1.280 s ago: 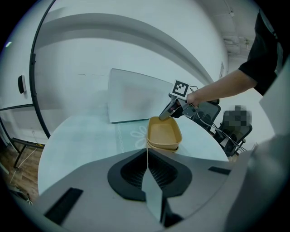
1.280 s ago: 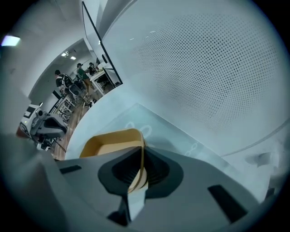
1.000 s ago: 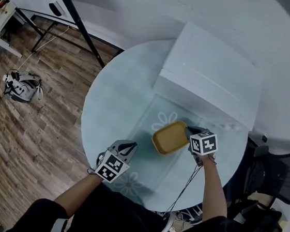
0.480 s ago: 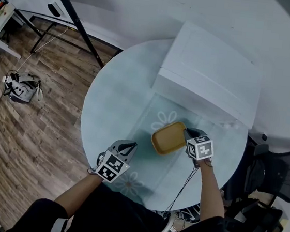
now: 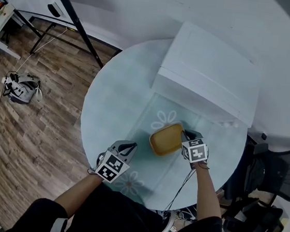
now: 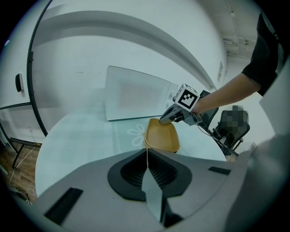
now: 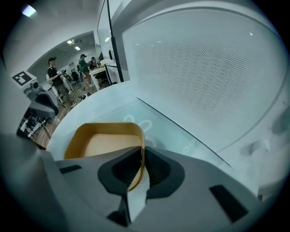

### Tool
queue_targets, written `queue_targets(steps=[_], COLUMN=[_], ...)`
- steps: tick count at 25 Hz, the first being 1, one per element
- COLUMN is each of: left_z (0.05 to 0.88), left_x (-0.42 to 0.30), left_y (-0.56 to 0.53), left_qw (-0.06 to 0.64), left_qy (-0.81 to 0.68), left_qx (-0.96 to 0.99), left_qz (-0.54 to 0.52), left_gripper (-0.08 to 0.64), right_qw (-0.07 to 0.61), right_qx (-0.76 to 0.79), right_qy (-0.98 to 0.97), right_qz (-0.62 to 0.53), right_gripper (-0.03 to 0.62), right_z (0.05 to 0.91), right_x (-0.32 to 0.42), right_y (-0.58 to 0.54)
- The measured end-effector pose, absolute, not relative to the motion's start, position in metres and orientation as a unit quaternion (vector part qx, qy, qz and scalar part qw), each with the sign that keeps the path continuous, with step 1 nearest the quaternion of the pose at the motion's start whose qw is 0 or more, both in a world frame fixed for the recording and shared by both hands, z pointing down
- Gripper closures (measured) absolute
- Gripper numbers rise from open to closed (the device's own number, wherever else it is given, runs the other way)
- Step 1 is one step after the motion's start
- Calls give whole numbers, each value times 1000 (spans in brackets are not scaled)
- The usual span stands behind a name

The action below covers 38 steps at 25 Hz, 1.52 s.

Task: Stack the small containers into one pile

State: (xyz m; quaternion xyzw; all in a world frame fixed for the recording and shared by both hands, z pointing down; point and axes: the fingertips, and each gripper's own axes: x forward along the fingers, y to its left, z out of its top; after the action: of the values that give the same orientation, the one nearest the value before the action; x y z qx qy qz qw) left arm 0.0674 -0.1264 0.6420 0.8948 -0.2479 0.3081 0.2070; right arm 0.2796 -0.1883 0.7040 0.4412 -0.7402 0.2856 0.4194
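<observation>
A yellow container (image 5: pixel 167 139) sits on the round glass table (image 5: pixel 113 99), just in front of the white box. In the left gripper view the container (image 6: pixel 163 136) shows layered rims at its base, like a nested pile. My right gripper (image 5: pixel 185 136) is shut on its right rim; the right gripper view has the thin yellow wall (image 7: pixel 102 140) pinched between the jaws of that gripper (image 7: pixel 142 165). My left gripper (image 5: pixel 128 147) hovers at the table's near left, apart from the container. It (image 6: pixel 147 168) is shut on nothing, and sees the right gripper (image 6: pixel 165 118) at the far rim.
A large white box (image 5: pixel 212 74) fills the table's far right. A clear mat with flower prints (image 5: pixel 160 117) lies under the container. A black office chair (image 5: pixel 278 175) stands off the right edge, a black stand pole (image 5: pixel 73 16) at the far left. People (image 7: pixel 54 77) stand in the distance.
My right gripper has shifted slightly left and toward me, with the yellow container moving along in its grip. The left gripper has stayed put.
</observation>
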Motion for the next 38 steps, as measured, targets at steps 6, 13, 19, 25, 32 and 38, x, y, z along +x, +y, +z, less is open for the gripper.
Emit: queue_targets(steps=[6, 13, 19, 25, 32, 38], left_z=[639, 641, 632, 615, 588, 567], left_x=[66, 64, 58, 57, 59, 55], left_y=[-128, -126, -125, -120, -104, -83], left_qw=[206, 208, 201, 187, 160, 148], left_qy=[-249, -247, -250, -255, -269, -299], left_qx=[895, 895, 897, 904, 912, 910], left_qz=[308, 307, 304, 289, 266, 246], left_gripper=[545, 545, 545, 545, 545, 545], right_qw=[419, 421, 363, 218, 140, 138], right_qx=[447, 460, 520, 594, 657, 685], right_qy=[-739, -726, -717, -716, -693, -668], right_qz=[280, 290, 289, 296, 264, 256], right_gripper=[555, 555, 555, 557, 568, 568], right_z=[700, 705, 685, 625, 576, 574], right_x=[283, 286, 290, 283, 267, 250], right_y=[-184, -177, -174, -153, -96, -39])
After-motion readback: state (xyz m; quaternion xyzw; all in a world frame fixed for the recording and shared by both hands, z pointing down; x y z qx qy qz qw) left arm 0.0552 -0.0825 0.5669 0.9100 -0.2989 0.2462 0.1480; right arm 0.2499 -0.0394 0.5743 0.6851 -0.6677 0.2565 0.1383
